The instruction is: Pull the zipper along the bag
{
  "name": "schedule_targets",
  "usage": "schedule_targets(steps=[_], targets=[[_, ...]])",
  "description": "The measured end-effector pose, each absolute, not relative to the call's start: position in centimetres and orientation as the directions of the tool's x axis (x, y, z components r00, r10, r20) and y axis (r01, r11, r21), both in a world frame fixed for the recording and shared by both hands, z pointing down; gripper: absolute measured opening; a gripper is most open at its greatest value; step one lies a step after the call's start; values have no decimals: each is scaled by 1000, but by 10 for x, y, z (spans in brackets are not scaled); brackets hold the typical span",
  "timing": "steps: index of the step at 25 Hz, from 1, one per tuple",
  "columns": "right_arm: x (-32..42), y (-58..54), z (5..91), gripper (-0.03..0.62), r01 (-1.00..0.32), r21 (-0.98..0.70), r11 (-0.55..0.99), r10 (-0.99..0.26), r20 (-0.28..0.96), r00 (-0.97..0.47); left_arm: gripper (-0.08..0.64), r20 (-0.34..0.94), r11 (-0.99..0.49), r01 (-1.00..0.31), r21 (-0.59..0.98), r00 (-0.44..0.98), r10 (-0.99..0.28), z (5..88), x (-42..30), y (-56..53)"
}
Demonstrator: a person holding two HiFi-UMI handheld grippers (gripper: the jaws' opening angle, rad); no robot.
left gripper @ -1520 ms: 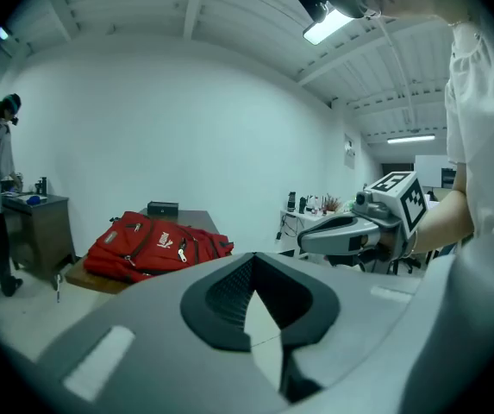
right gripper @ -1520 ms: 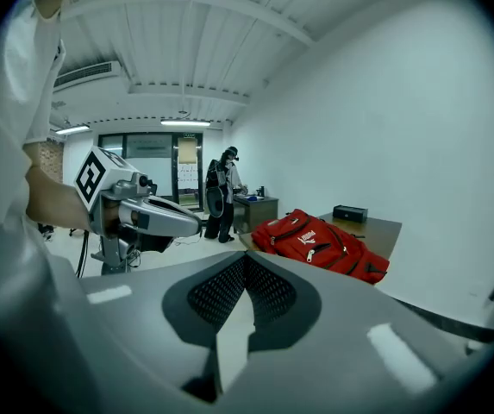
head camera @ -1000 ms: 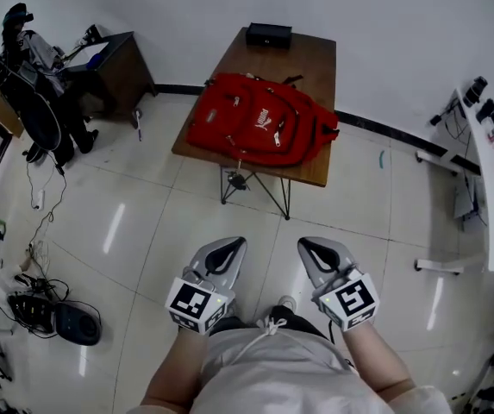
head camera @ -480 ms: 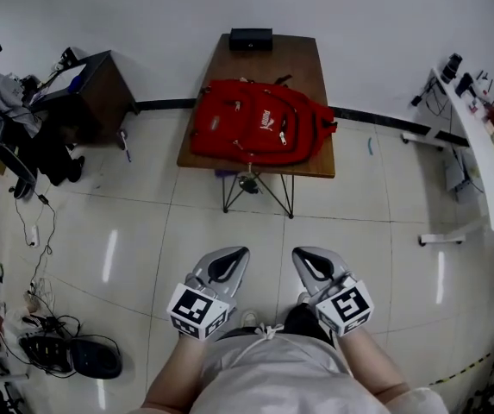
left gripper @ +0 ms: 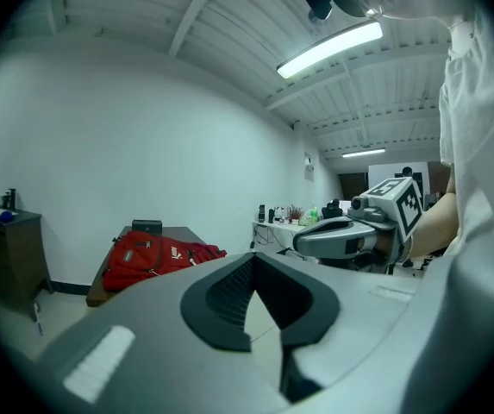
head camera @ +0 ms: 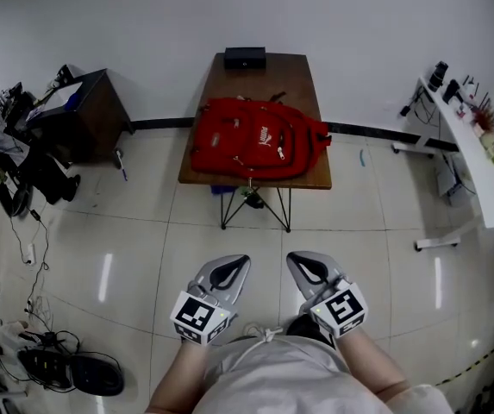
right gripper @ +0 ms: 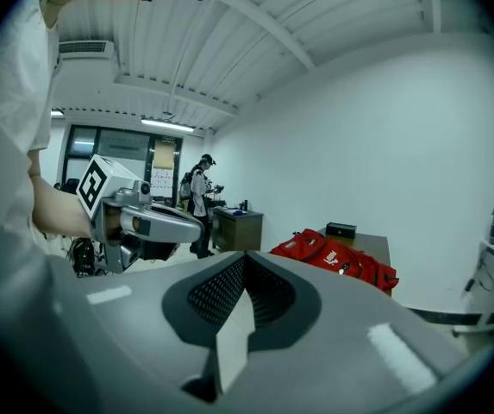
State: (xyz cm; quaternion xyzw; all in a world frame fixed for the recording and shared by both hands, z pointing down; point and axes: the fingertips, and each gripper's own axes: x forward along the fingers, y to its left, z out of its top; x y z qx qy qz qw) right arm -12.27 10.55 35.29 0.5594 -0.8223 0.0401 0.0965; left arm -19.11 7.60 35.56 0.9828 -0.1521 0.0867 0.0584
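While standing back on glossy tiled floor, left gripper and right gripper jaws clenched, empty; red backpack front-up on wall-side desk, long axis left-right.

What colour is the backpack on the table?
Red. The backpack shows best in the head view.

Right gripper jaws met at the tips, nothing between. Red bag lay on brown table, black box behind it. Left gripper at left; person by dark cabinet.
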Motion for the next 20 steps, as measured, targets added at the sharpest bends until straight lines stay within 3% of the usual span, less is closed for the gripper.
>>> schedule_targets(steps=[20], targets=[[-115, 97, 359, 3, -931, 46, 363, -915, 205, -347, 6, 153, -950, -299, 88, 947, -283, 358, -182, 67]])
